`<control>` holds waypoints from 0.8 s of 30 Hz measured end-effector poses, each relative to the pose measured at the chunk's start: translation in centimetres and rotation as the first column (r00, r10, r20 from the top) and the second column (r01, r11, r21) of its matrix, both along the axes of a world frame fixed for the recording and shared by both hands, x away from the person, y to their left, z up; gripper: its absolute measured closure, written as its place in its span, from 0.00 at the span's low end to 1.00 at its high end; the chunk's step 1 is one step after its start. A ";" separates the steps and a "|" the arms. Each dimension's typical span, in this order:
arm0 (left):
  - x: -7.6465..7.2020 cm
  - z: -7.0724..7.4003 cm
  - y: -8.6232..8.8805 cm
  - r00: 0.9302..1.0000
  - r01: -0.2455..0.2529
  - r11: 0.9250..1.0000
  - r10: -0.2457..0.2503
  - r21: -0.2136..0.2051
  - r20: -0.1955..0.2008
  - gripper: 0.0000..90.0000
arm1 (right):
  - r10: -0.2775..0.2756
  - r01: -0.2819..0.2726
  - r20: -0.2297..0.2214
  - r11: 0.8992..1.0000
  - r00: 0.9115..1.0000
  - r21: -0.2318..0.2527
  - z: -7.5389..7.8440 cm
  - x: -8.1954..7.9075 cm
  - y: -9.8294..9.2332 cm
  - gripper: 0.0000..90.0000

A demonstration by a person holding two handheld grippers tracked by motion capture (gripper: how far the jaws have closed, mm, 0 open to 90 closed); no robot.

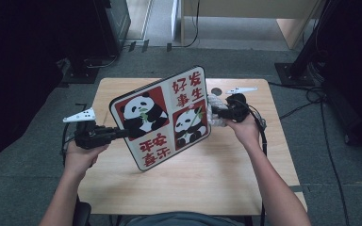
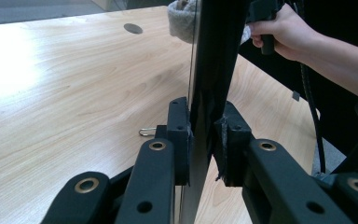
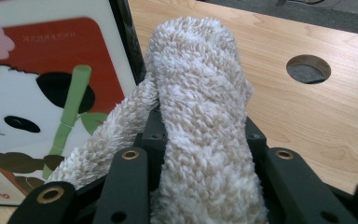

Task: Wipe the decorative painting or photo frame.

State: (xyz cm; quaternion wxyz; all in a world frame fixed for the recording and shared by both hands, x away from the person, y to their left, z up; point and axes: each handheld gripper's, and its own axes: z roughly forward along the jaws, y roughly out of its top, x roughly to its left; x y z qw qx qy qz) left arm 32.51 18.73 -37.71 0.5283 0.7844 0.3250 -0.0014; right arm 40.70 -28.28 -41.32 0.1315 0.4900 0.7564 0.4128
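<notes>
A square board (image 1: 162, 117) printed with pandas and red Chinese characters is held tilted above the wooden table (image 1: 226, 169). My left gripper (image 1: 122, 133) is shut on its left edge; in the left gripper view the pads (image 2: 181, 135) pinch the board's thin dark edge (image 2: 212, 70). My right gripper (image 1: 215, 113) is shut on a cream fluffy cloth (image 3: 200, 116), which touches the board's right edge (image 3: 128, 42). The cloth (image 1: 213, 110) shows as a pale wad beside the board, and the cloth (image 2: 182, 21) also peeks out behind the board's far end.
A round cable hole (image 1: 216, 91) lies in the table behind the right gripper, seen as hole (image 3: 308, 69) and hole (image 2: 133, 28). A small metal clip (image 2: 147, 132) rests on the tabletop. Cables (image 1: 311, 96) trail on the carpet to the right; dark stands flank the table.
</notes>
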 end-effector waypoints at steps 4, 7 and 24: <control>0.0 0.0 0.0 1.000 -0.002 1.000 0.002 -0.005 -0.001 0.87 | -0.005 0.005 0.004 1.000 1.000 0.003 -0.7 -0.4 -0.1 0.72; 0.0 0.0 0.0 1.000 -0.003 1.000 0.003 -0.006 -0.001 0.87 | -0.010 0.010 -0.005 1.000 1.000 0.008 -1.1 -0.6 -0.2 0.72; 0.0 -0.1 0.0 1.000 -0.013 1.000 0.013 -0.004 0.004 0.86 | -0.018 0.017 -0.031 1.000 0.999 -0.011 -4.3 -1.8 -0.6 0.72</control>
